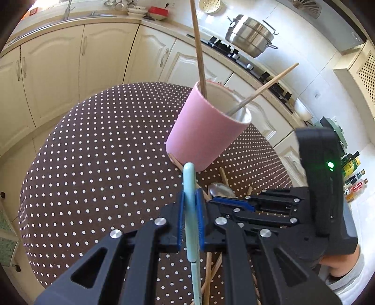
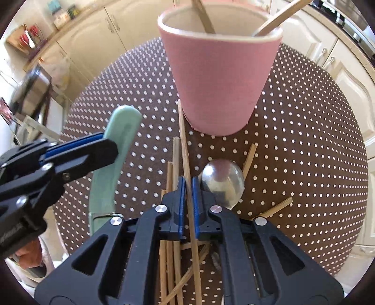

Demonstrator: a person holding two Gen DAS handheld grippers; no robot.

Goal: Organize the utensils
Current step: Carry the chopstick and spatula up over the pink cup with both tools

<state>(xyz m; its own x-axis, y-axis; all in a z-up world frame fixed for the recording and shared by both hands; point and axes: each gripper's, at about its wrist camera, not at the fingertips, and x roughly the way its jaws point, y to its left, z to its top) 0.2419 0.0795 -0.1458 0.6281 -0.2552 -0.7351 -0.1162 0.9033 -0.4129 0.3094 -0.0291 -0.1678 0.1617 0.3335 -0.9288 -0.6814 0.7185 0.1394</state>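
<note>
A pink cup (image 1: 206, 131) stands on the brown polka-dot table (image 1: 93, 152) with two wooden chopsticks (image 1: 199, 54) leaning in it. My left gripper (image 1: 190, 199) is shut on a pale green utensil handle (image 1: 189, 185), held upright in front of the cup. It also shows in the right wrist view (image 2: 112, 150). My right gripper (image 2: 188, 187) is shut on a wooden chopstick (image 2: 185, 150) whose far tip reaches the foot of the cup (image 2: 220, 70). Several more chopsticks (image 2: 171, 258) and a metal spoon (image 2: 222, 180) lie on the table beneath it.
Cream kitchen cabinets (image 1: 70, 70) ring the table. A steel pot (image 1: 253, 35) sits on the stove at the back right, bottles (image 1: 354, 178) stand at the far right, and a sink (image 1: 70, 16) is at the back left.
</note>
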